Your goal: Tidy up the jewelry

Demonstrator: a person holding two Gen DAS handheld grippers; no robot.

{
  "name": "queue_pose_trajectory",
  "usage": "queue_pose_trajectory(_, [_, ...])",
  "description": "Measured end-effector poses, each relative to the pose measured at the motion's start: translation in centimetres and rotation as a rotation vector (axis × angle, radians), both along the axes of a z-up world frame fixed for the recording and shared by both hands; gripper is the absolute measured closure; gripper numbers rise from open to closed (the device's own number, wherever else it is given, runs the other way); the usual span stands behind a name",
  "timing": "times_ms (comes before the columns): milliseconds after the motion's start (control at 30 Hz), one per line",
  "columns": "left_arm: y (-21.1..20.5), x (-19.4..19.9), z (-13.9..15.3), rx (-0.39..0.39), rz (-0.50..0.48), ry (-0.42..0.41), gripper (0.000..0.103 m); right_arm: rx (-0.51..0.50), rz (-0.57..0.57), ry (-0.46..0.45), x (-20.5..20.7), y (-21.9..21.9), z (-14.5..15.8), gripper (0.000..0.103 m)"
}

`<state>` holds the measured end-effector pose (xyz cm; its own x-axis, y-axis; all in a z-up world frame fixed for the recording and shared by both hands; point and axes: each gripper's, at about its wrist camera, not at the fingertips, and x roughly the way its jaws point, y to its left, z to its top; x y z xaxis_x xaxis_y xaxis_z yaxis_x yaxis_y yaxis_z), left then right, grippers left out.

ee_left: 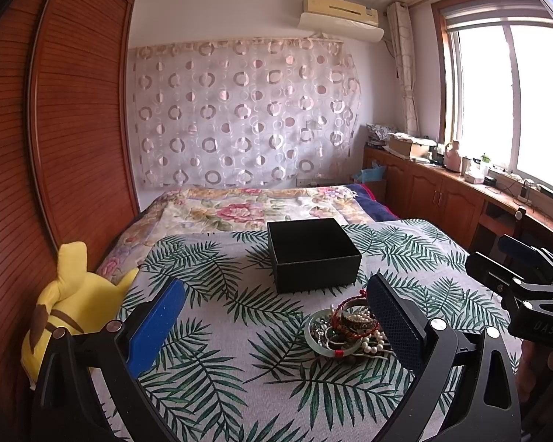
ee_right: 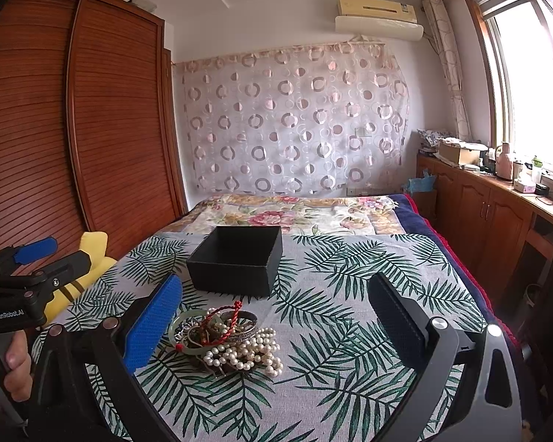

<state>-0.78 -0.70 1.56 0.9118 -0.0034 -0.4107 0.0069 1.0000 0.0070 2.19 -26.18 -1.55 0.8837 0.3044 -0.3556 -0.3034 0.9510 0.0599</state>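
Note:
A heap of jewelry [ee_left: 344,328] lies on the palm-leaf cloth: a pale green bangle, red cord, a metal bangle and white pearl strands. It also shows in the right wrist view [ee_right: 226,339]. An open, empty black box [ee_left: 313,254] stands just behind it, also seen in the right wrist view [ee_right: 237,259]. My left gripper [ee_left: 276,316] is open and empty, held above the cloth with the heap by its right finger. My right gripper [ee_right: 274,316] is open and empty, with the heap by its left finger.
A yellow plush toy [ee_left: 73,309] lies at the bed's left edge by the wooden wardrobe [ee_left: 55,129]. A floral quilt [ee_left: 247,206] covers the far bed. Wooden cabinets [ee_right: 490,206] with clutter run under the window at right.

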Motion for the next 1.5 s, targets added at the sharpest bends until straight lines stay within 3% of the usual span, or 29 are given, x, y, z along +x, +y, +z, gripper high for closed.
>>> queue_pose_trajectory(533, [0.0, -0.2, 0.0, -0.001, -0.005, 0.004, 0.008, 0.004, 0.002, 0.003, -0.3, 0.0, 0.1, 0.002])
queue_pose_trajectory(1000, [1.4, 1.2, -2.9, -0.026, -0.012, 0.064, 0.008, 0.004, 0.054, 0.067, 1.5, 1.0, -2.2, 0.002])
queue_pose_trajectory(1067, [1.7, 1.5, -3.4, -0.035, -0.018, 0.082, 0.008, -0.004, 0.089, 0.079, 1.9, 1.3, -2.7, 0.009])
queue_pose_trajectory(1233, [2.2, 2.2, -4.7, -0.061, -0.039, 0.123, 0.008, -0.031, 0.176, 0.148, 3.7, 2.4, -4.0, 0.040])
queue_pose_trajectory(1500, [2.0, 3.6, -7.2, -0.070, -0.103, 0.196, 0.008, -0.066, 0.299, 0.286, 7.4, 4.5, -6.8, 0.069])
